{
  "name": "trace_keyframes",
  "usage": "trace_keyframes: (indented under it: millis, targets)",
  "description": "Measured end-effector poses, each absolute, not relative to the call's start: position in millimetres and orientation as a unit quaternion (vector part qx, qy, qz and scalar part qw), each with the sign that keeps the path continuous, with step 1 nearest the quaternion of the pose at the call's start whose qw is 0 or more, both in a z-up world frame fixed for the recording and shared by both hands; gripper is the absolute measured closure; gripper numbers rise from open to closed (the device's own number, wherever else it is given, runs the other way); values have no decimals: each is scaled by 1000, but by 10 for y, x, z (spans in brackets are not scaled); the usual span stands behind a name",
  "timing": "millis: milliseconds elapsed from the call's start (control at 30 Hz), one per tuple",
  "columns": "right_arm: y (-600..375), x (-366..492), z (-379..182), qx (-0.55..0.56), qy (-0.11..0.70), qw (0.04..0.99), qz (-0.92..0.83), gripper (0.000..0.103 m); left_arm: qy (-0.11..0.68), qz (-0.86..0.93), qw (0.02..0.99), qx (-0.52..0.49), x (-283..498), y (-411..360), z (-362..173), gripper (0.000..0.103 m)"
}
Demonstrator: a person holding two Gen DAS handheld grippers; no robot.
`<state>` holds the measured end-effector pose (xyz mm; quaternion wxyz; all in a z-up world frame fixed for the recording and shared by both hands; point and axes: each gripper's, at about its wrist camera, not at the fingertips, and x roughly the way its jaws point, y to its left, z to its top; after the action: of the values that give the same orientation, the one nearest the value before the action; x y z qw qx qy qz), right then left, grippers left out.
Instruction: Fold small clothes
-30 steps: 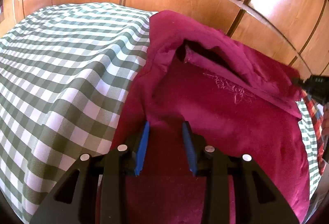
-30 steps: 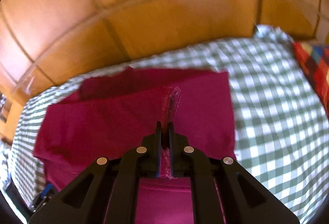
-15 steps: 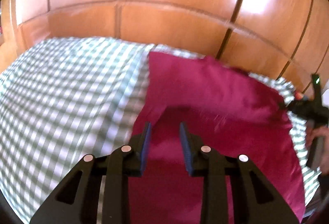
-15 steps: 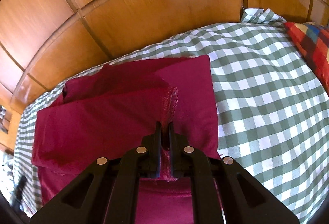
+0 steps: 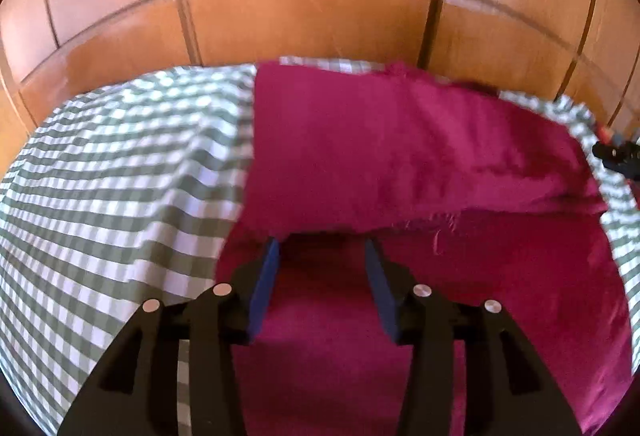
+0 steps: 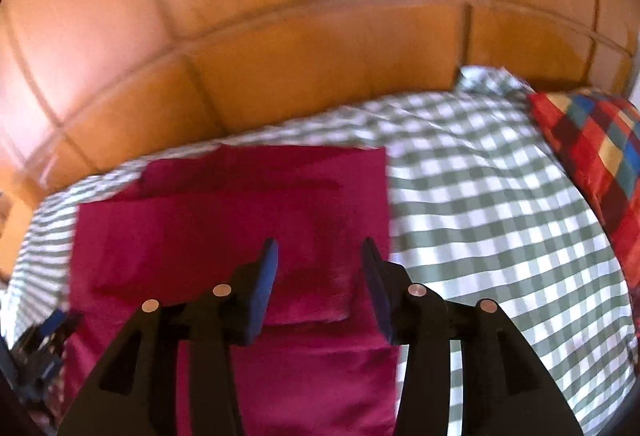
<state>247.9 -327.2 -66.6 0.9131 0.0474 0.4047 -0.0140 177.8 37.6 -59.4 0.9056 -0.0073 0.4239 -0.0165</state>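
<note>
Released, soft magenta garment [image 6: 240, 220] lies folded, rectangular

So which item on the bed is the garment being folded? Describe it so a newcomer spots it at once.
Find the bed with the green-and-white checked cover against the wooden panelled wall. Lying flat on it is the plain magenta cloth garment, folded over itself. Unlike the multicoloured checked pillow nearby, it has one solid colour.

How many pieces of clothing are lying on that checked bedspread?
1: a magenta garment, partly folded, spread on the green-checked bedspread by the wooden headboard. Others may lie outside these views.
</note>
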Motion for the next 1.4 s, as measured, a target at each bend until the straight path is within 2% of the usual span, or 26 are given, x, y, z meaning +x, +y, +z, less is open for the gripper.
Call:
trace_keyframes:
  millis: [233, 300, 367, 433, 600, 767, 933, 1000, 1033, 1067, 1200, 1267, 1400]
  targets:
    - [-2819, 2431, -1035, 8, 438, 899, 14, 60, 383, -20, 923, -29, 1912, 398, -330, 56]
    - [-2817, 2441, -1229, -6, 451, 892, -1, 60, 417, -10, 909, -9, 2040, 361, -569, 52]
    - [-2863, 2378, -1341, -3, 429, 903, 10, 60, 455, 6, 890, 12, 2065, 325, -860, 52]
    - [-2882, 2308, -1365, -8, 415, 910, 19, 59, 431, 7, 902, 28, 1961, 297, -857, 53]
    - [-2928, 2277, -1383, 6, 403, 915, 26, 58, 397, -24, 916, -54, 1912, 614, -506, 52]
    - [-2920, 2280, -1384, 5, 398, 917, 26, 58, 407, -20, 903, -140, 2381, 1070, -413, 43]
    - [-2906, 2266, -1396, 4, 395, 918, 24, 58, 442, -16, 884, -154, 2983, 1160, -516, 44]
    - [-2902, 2267, -1399, 3, 395, 918, 24, 58, 455, -13, 875, -164, 3178, 1180, -607, 46]
    - [-2897, 2265, -1399, 3, 394, 919, 23, 58, 455, -1, 874, -170, 3249, 1190, -637, 52]
    - [-2893, 2263, -1403, 1, 394, 919, 22, 58, 456, 10, 874, -168, 3302, 1164, -666, 54]
    - [-2853, 2271, -1408, -12, 392, 920, 16, 58, 483, 77, 868, -90, 3424, 967, -974, 51]
    - [-2851, 2273, -1410, -13, 392, 920, 15, 58, 455, 110, 883, -21, 3386, 796, -1024, 43]
    - [-2864, 2275, -1410, -11, 392, 920, 17, 58, 441, 135, 887, -8, 3307, 743, -923, 46]
